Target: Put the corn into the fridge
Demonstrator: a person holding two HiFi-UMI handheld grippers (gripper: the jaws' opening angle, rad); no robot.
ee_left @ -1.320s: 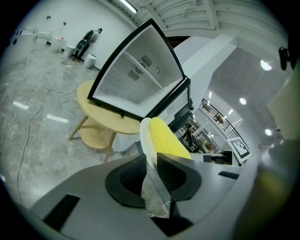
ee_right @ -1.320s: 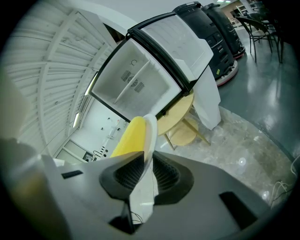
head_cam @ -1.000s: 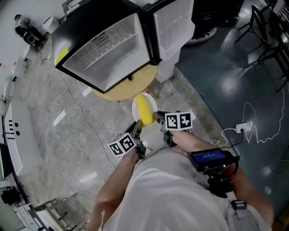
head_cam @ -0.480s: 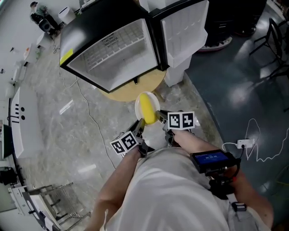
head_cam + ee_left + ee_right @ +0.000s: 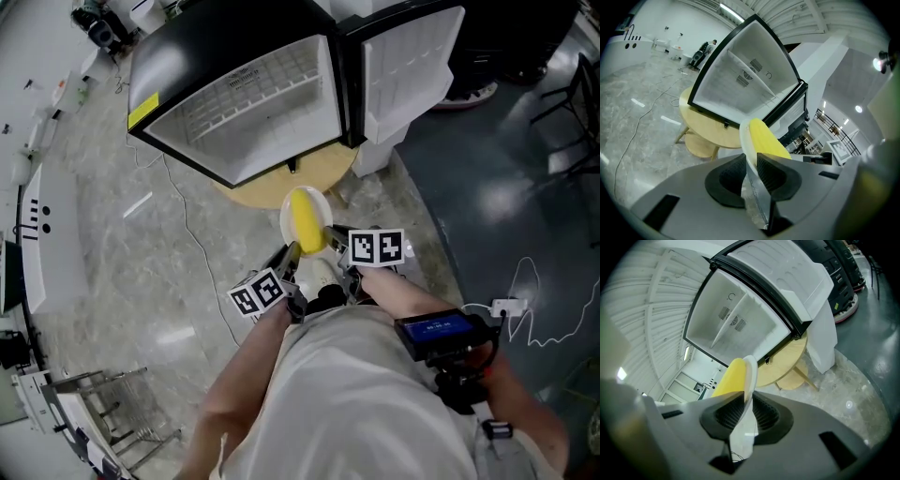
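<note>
A yellow corn cob (image 5: 305,220) lies on a small white plate (image 5: 285,217) held in the air between both grippers. My left gripper (image 5: 292,253) is shut on the plate's left rim (image 5: 743,136), with the corn (image 5: 768,141) just beyond its jaws. My right gripper (image 5: 329,246) is shut on the plate's right rim (image 5: 750,376), and the corn (image 5: 730,377) shows to its left. Ahead stands the small black fridge (image 5: 225,103), its door (image 5: 412,66) swung open to the right and its white inside empty.
The fridge rests on a round wooden table (image 5: 272,187) with a lower shelf (image 5: 701,146). A cable (image 5: 183,239) trails over the grey marble floor at the left. A white counter (image 5: 42,244) runs along the far left, and a dark floor with chairs (image 5: 577,84) lies to the right.
The plate with the corn has been carried a little closer to the open fridge, still held by both grippers. The view has shifted toward the fridge.
</note>
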